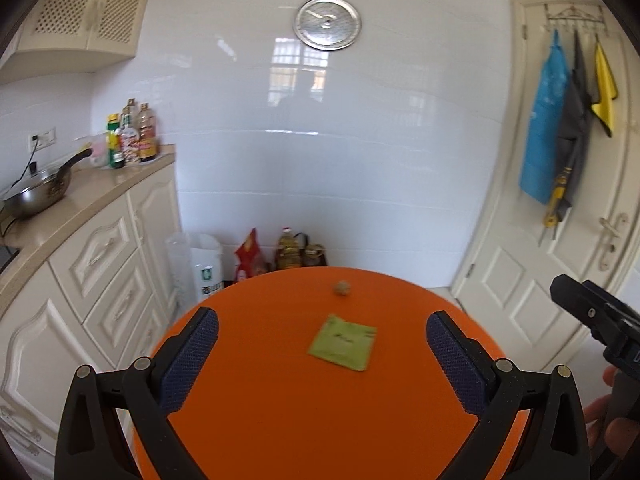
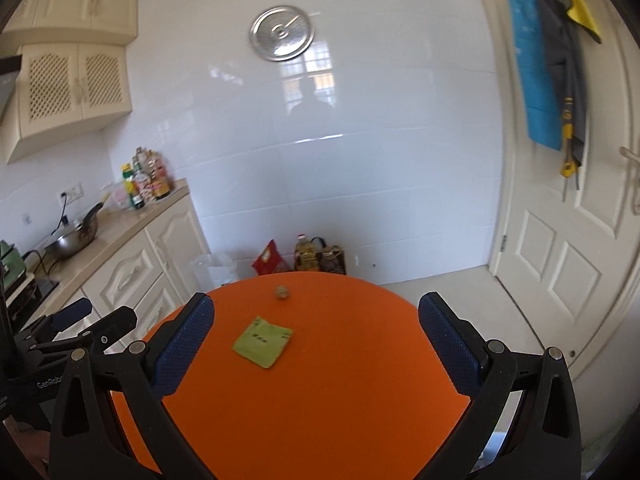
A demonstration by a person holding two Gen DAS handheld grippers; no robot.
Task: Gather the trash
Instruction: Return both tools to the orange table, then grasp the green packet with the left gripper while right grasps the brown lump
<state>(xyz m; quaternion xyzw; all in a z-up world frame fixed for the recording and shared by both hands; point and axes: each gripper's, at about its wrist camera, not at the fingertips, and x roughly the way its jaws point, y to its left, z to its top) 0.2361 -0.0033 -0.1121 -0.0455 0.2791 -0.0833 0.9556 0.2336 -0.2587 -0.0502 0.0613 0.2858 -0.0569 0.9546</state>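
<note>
A flat green packet [image 1: 343, 342] [image 2: 262, 342] lies near the middle of a round orange table [image 1: 300, 420] [image 2: 340, 400]. Farther back on the table sits a small crumpled beige ball [image 1: 342, 289] [image 2: 282, 293]. My left gripper [image 1: 322, 356] hovers over the near part of the table, open and empty, with the packet ahead between its fingers. My right gripper [image 2: 316, 344] is also open and empty, the packet ahead and slightly left. The right gripper's body shows at the far right of the left wrist view, held by a hand [image 1: 616, 432].
A cream kitchen counter [image 1: 80, 196] with a wok [image 1: 38, 194] and bottles [image 1: 130, 136] runs along the left. Bags and oil bottles [image 1: 288, 250] stand on the floor by the white tiled wall. A white door [image 2: 568, 260] with hanging cloths is on the right.
</note>
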